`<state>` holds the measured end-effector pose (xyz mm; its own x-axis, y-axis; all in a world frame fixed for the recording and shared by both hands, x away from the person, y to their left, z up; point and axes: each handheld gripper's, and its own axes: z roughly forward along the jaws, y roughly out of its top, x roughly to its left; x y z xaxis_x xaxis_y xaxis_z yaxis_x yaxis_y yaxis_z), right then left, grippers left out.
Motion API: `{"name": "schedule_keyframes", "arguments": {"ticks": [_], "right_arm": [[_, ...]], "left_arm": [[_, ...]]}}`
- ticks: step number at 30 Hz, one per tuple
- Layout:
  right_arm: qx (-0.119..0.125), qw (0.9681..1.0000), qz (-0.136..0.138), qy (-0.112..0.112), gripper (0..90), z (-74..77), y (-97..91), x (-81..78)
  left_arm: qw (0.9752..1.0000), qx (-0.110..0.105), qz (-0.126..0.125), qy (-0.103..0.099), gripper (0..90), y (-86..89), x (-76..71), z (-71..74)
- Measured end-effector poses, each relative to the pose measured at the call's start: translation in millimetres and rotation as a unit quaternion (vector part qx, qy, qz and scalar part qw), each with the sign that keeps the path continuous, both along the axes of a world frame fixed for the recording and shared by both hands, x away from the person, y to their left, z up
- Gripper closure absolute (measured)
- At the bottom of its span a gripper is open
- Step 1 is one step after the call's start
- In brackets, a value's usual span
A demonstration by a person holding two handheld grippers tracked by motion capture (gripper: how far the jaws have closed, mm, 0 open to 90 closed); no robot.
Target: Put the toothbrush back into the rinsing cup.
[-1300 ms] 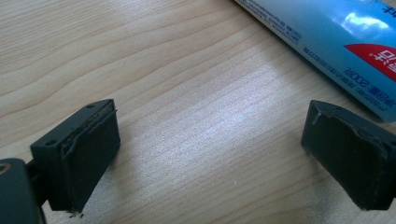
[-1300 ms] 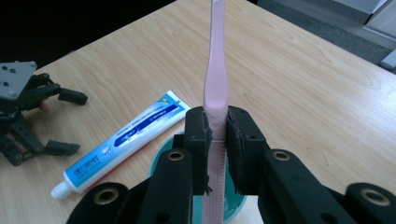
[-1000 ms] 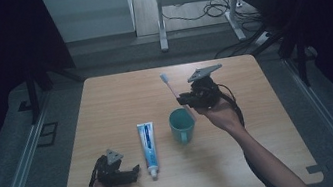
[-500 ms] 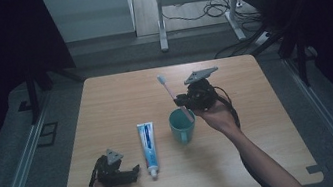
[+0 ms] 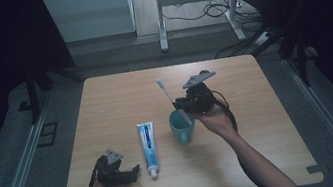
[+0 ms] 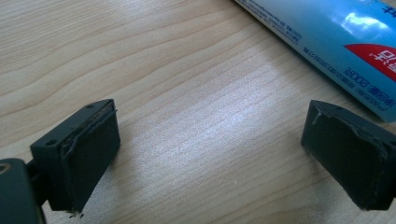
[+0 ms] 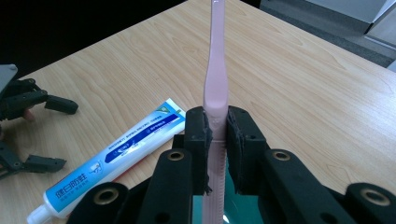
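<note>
Pink toothbrush point(image 7: 215, 70) standing over the teal cup point(image 5: 182, 126).
The right gripper point(image 7: 217, 135) is clamping its slim handle; the left gripper point(image 6: 210, 154) is resting spread apart.

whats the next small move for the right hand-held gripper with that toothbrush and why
Probably lower it a little and then release. The right hand-held gripper is shut on the pink plastic toothbrush, whose lower end already sits inside the teal plastic cup, so the brush looks lined up to drop in.

Table: light wooden table point(image 5: 120, 101).
Near its middle: teal cup point(image 5: 182, 126), upright.
Toward the near edge: toothpaste tube point(image 5: 147, 142), lying flat, cap nearest.
</note>
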<state>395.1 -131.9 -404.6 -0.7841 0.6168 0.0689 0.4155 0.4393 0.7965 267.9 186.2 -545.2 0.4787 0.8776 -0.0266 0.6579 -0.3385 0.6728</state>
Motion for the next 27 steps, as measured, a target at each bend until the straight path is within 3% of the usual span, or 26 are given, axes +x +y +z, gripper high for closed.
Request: {"name": "schedule_keyframes", "arguments": {"ticks": [27], "right_arm": [[-0.010, 0.9996, 0.004, 0.027, 78.4, -33.2, 6.3, 3.8]], "left_arm": [[1.0000, 0.000, -0.001, 0.000, 4.5, 0.0, 0.0, 0.0]]}}
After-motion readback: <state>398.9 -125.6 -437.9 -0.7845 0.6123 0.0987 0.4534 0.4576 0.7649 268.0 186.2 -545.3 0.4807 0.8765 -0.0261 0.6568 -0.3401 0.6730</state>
